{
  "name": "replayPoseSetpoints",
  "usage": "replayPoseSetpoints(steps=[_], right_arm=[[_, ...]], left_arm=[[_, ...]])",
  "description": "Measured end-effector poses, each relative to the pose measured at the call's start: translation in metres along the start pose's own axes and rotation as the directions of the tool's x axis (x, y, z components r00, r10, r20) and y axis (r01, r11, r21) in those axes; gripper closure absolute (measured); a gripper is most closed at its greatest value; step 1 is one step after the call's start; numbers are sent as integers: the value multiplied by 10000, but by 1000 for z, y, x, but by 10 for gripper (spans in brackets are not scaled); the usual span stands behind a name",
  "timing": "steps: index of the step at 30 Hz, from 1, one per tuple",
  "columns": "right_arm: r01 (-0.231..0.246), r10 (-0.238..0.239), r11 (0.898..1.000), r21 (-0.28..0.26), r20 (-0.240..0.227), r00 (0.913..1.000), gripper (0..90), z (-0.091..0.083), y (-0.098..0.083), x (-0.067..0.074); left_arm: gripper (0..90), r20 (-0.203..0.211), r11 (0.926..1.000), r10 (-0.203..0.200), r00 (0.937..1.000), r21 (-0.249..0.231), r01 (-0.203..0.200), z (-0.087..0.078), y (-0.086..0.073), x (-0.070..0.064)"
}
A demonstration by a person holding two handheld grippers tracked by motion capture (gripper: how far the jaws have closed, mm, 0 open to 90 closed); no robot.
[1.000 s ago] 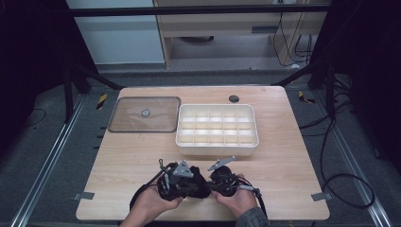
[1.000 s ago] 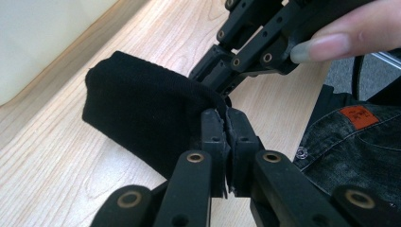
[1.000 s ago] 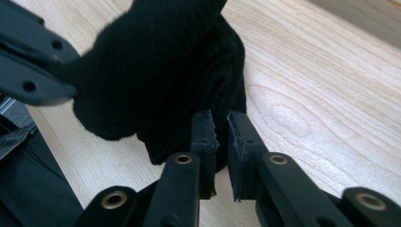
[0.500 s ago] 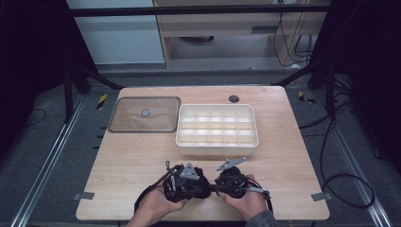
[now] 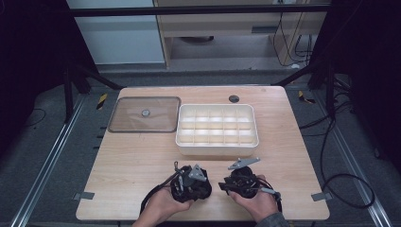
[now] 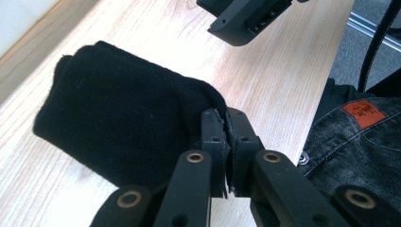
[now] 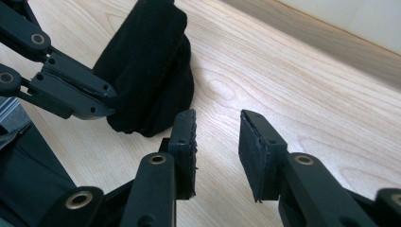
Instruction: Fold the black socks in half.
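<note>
A folded black cloth (image 6: 123, 123) lies on the wooden table (image 5: 142, 165) near its front edge. My left gripper (image 6: 226, 118) is shut on the cloth's near corner, which is pinched between its pads. In the high view this gripper (image 5: 191, 182) sits left of centre, in the person's left hand. My right gripper (image 7: 217, 127) is open, its jaws have just been opening, and only bare wood lies between them. Its tips stand just short of the cloth (image 7: 151, 71), beside the left gripper's fingers (image 7: 71, 90). In the high view the right gripper (image 5: 236, 182) is a little to the right.
A white tray with many compartments (image 5: 217, 150) stands behind the grippers at mid-table. A clear lid with a knob (image 5: 144, 114) lies to its left. A small dark disc (image 5: 233, 98) sits at the back edge. The person's jeans (image 6: 359, 132) are at the table's near edge.
The right gripper has drawn away to the right from the left one, leaving a gap between them. The left gripper has shifted slightly right with the cloth.
</note>
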State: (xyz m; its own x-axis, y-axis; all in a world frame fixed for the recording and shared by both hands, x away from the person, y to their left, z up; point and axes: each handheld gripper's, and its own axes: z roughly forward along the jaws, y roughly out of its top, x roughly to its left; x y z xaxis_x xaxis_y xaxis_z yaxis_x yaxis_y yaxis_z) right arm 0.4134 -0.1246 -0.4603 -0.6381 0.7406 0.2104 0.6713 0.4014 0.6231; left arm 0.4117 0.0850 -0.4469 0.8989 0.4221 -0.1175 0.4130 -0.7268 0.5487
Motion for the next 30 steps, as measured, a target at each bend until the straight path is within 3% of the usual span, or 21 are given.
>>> replayPoseSetpoints(steps=[30], right_arm=[[-342, 342, 9994, 20, 153, 9993, 677, -3, -9, -11]], left_arm=[[871, 351, 9995, 126, 9993, 300, -137, 26, 8, -6]])
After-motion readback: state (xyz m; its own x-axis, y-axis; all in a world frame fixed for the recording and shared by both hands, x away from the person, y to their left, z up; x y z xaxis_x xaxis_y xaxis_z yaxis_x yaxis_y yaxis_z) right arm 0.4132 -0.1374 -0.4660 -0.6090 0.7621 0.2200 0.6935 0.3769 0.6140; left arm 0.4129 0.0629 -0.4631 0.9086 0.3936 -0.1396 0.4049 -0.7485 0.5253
